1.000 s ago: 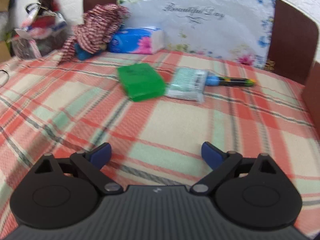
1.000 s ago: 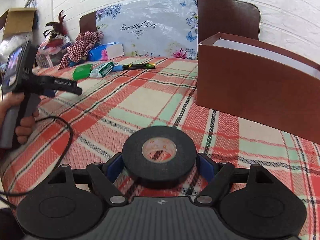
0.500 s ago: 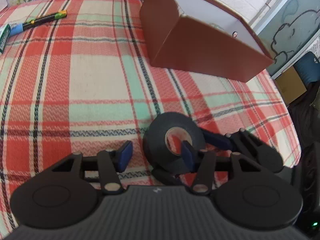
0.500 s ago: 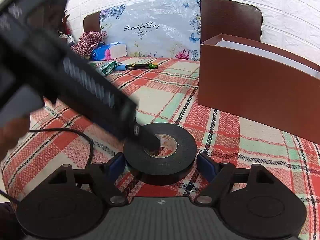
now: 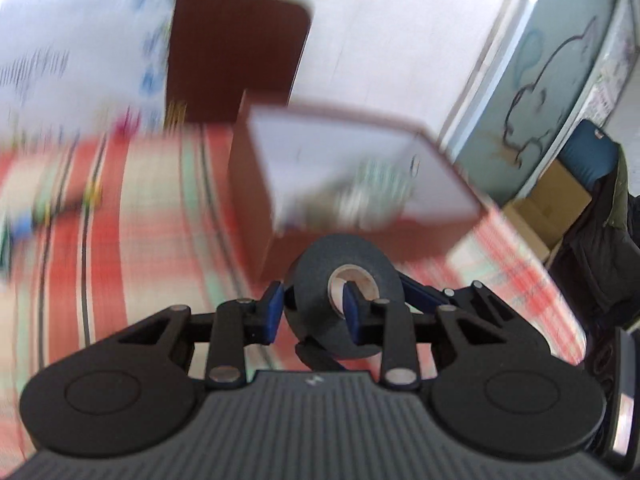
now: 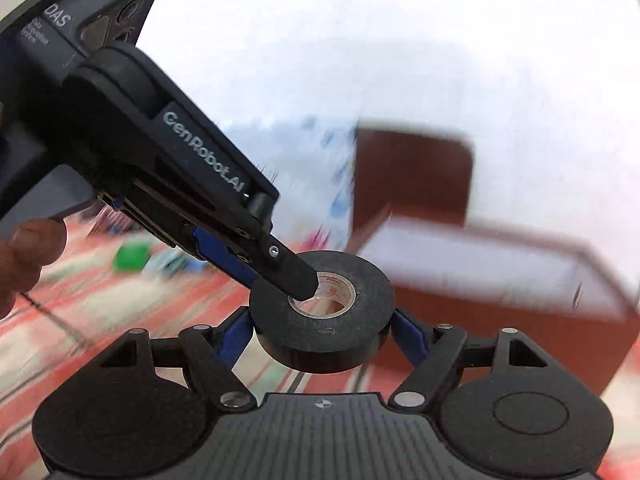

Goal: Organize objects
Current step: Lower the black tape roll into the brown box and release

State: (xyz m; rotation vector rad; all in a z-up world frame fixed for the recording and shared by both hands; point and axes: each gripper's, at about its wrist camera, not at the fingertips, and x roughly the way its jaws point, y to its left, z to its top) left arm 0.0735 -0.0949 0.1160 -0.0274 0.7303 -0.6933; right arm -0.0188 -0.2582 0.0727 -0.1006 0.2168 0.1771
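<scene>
tape roll [image 6: 322, 312] | right gripper [image 6: 320, 330] clamped on its outer rim | left gripper [image 5: 310, 312] clamped through its core (background blurred) | brown box [image 5: 340, 184] behind

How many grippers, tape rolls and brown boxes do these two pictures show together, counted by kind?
grippers: 2, the left gripper and the right gripper
tape roll: 1
brown box: 1
Total: 4

A white wall [image 5: 380, 40] rises behind the dark brown headboard [image 5: 236, 52] of a bed with a red plaid cover [image 5: 120, 216], a pale blue-green door [image 5: 540, 92] to the right.
</scene>
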